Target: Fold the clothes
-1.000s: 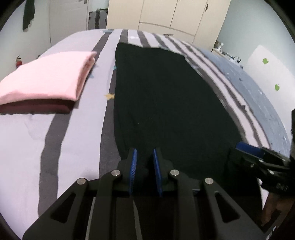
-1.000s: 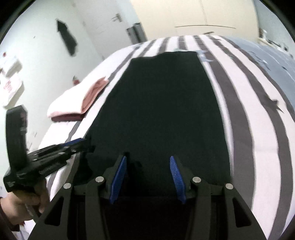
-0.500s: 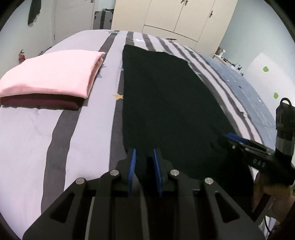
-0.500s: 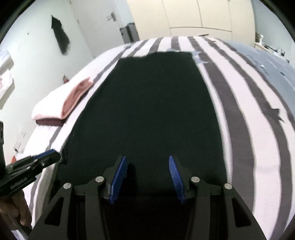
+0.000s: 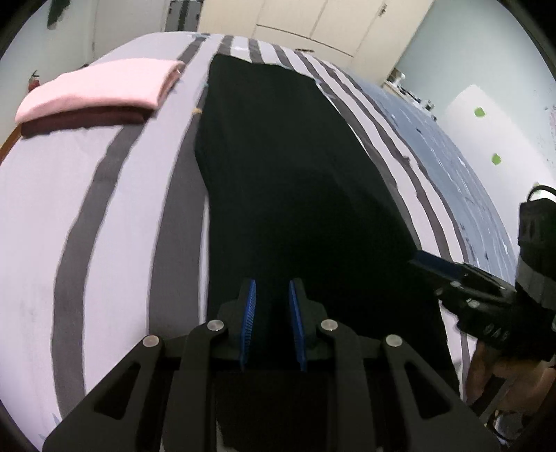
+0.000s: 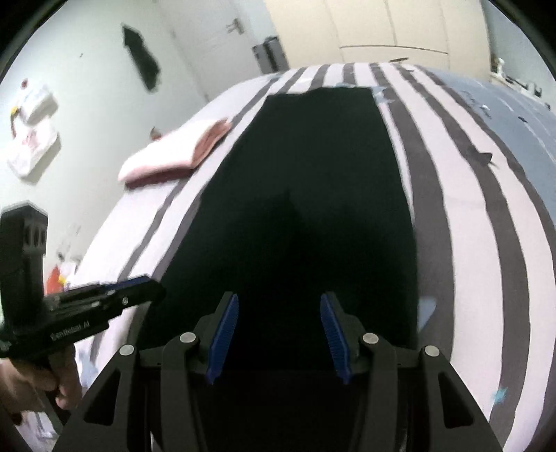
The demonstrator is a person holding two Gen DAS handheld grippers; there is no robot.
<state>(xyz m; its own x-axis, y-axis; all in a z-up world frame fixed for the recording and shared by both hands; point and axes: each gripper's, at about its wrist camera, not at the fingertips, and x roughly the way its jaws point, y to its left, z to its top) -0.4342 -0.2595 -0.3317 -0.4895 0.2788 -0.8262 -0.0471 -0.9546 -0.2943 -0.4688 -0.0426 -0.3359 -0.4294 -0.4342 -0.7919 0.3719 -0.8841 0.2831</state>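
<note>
Two tools meet one long black garment [image 5: 295, 167] spread flat on the striped bed [image 5: 114, 215]. Left tool [image 5: 272, 325] pinches its near hem between narrowly spaced blue pads. Right tool [image 6: 278, 335] spreads wide over the cloth, gripping nothing.

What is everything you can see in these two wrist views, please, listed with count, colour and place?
black garment: 1, black, laid out long and flat along the middle of the bed.
folded clothes: 2 in a stack, pink on top of dark red, on the bed's far left side.
bed cover: 1, pale lilac with dark grey stripes, blue-grey toward the right.
wardrobe: 1, cream, behind the bed.
dark item on the wall: 1, black, hanging at left.
left hand-held gripper: 1, black with blue pads, narrow gap, over the garment's near end.
right hand-held gripper: 1, black with blue pads, open wide, over the garment's near end.
</note>
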